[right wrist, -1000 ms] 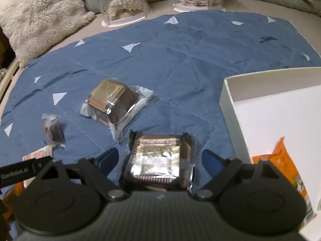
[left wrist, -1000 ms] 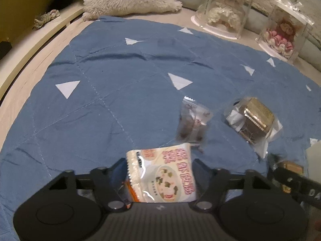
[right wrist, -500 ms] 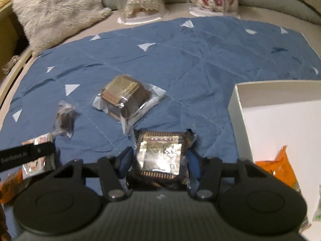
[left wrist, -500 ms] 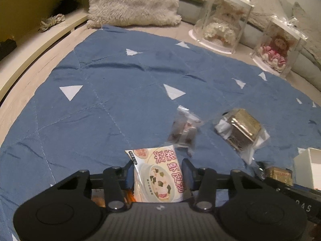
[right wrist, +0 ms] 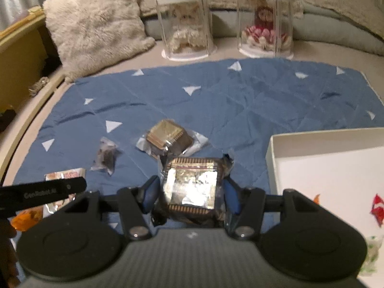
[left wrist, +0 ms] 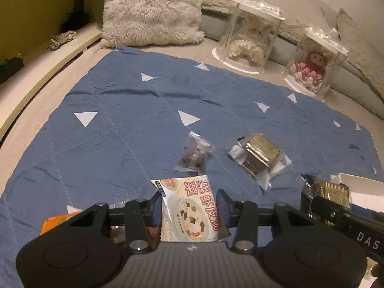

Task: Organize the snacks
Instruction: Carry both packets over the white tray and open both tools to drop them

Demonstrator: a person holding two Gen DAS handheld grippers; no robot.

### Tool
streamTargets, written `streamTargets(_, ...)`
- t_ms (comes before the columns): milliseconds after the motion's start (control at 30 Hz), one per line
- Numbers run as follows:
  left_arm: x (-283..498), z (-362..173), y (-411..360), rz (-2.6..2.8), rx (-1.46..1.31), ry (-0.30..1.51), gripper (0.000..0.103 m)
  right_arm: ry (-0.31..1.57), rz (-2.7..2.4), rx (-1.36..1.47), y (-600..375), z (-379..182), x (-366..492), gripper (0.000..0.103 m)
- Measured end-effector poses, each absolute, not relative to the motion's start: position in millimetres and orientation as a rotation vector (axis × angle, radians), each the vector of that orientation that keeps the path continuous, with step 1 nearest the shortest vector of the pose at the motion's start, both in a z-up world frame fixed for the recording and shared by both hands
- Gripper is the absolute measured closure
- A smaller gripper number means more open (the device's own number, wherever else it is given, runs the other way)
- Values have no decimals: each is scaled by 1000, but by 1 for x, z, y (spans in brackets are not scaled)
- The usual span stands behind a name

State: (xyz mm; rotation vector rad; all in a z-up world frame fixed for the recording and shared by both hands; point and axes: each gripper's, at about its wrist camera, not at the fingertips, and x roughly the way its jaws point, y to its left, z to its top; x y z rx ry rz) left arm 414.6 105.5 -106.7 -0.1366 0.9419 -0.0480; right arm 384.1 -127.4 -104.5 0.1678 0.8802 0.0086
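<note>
My left gripper (left wrist: 189, 198) has its jaws closing, and its pads press on a white soup packet (left wrist: 192, 216) with red print, held just above the blue mat (left wrist: 120, 124). A gold-foil cake in clear wrap (right wrist: 192, 187) is clamped in my right gripper (right wrist: 190, 184), left of the white box (right wrist: 270, 158). That cake (left wrist: 331, 190) also shows at the right of the left wrist view. On the mat lie a second foil cake (right wrist: 169, 139) and a small dark snack in clear wrap (right wrist: 106, 154). An orange packet (left wrist: 55, 220) lies under my left gripper.
A furry pillow (left wrist: 151, 12) and two clear cases with dolls (left wrist: 252, 38) (left wrist: 314, 64) stand behind the mat. The box holds a red-and-orange snack (right wrist: 378, 206). A curved wooden edge (left wrist: 36, 81) runs along the left.
Both grippers closed on their packets and lifted them off the mat. The mat's snacks now sit farther below in both views.
</note>
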Motion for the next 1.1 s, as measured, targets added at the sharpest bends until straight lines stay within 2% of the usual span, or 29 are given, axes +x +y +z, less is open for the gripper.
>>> streamTargets(733, 343, -29, 50, -101, -133, 862, 57, 753, 49, 118, -189, -21, 302, 40)
streamTargets(1100, 338, -19, -25, -193, -119, 850, 57, 717, 4, 109, -259, 0, 268, 40)
